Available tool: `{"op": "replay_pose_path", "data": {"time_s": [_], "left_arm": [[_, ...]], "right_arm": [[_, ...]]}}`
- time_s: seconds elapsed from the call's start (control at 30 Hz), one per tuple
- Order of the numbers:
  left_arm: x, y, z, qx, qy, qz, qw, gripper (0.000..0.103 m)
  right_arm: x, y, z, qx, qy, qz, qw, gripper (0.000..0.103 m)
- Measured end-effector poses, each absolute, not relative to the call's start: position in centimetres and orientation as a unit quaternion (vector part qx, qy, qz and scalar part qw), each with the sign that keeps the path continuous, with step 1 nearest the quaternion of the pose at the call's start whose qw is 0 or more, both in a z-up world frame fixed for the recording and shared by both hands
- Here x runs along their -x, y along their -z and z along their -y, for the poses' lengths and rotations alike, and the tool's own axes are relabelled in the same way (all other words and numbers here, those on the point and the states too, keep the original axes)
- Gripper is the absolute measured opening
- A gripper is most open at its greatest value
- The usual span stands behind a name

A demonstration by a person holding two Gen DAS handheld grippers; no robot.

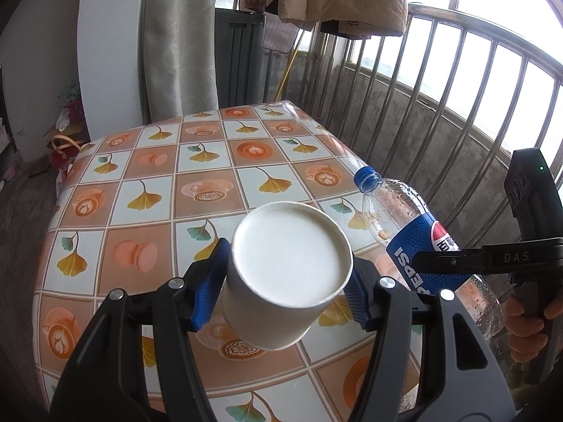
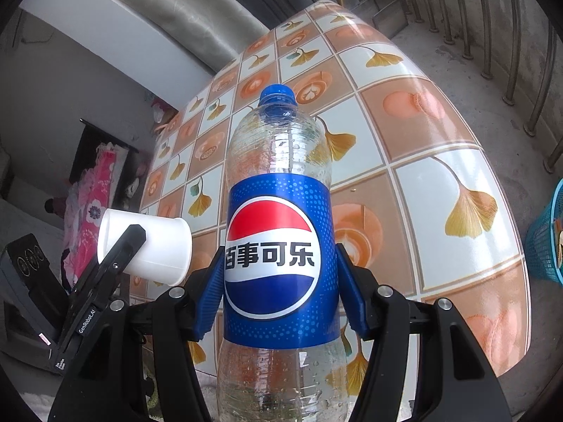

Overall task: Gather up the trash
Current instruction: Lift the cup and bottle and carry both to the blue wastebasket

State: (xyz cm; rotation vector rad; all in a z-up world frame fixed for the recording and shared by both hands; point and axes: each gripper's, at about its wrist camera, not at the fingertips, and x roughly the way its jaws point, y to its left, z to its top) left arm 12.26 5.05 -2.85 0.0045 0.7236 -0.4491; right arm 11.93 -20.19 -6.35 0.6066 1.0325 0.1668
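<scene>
My left gripper (image 1: pixel 286 277) is shut on a white paper cup (image 1: pixel 288 256), held tilted above the table with its flat bottom facing the camera. The cup also shows in the right wrist view (image 2: pixel 151 246), lying sideways in the left gripper's fingers (image 2: pixel 119 253). My right gripper (image 2: pixel 279 281) is shut on an empty clear Pepsi bottle (image 2: pixel 278 246) with a blue cap and blue label, held above the table. The bottle also shows in the left wrist view (image 1: pixel 415 239), at the right, with a right finger (image 1: pixel 457 260) across its label.
The table (image 1: pixel 197 161) has a glossy cloth with orange and white tiles and leaf prints. A metal railing (image 1: pixel 440 81) runs along its right side. A blue mesh basket (image 2: pixel 545 242) stands on the floor at the right. A curtain (image 1: pixel 176 42) hangs behind.
</scene>
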Motion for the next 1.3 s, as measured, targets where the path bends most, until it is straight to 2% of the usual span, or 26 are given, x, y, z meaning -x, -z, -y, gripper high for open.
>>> {"op": "replay_pose_path", "data": {"time_s": [0.33, 0.73, 1.03, 1.3], "left_arm": [[-10.4, 1.2, -2.7, -0.026, 0.244, -0.341, 0.908, 0.057], [-6.9, -1.4, 4.8, -0.051, 0.338, -0.323, 0.883, 0.057], [-4.9, -2.2, 14.1, -0.080, 0.430, -0.332, 0.836, 0.057], [-4.7, -0.8, 26.2, -0.110, 0.511, -0.374, 0.766, 0.057]], "right_arm": [[-8.7, 5.5, 22.5, -0.318, -0.074, -0.451, 0.830, 0.058], [-0.8, 4.0, 29.0, -0.372, -0.029, -0.380, 0.846, 0.058], [7.6, 4.5, 37.0, -0.442, 0.069, -0.311, 0.839, 0.058], [14.5, 8.3, 44.5, -0.531, 0.176, -0.256, 0.789, 0.058]]}}
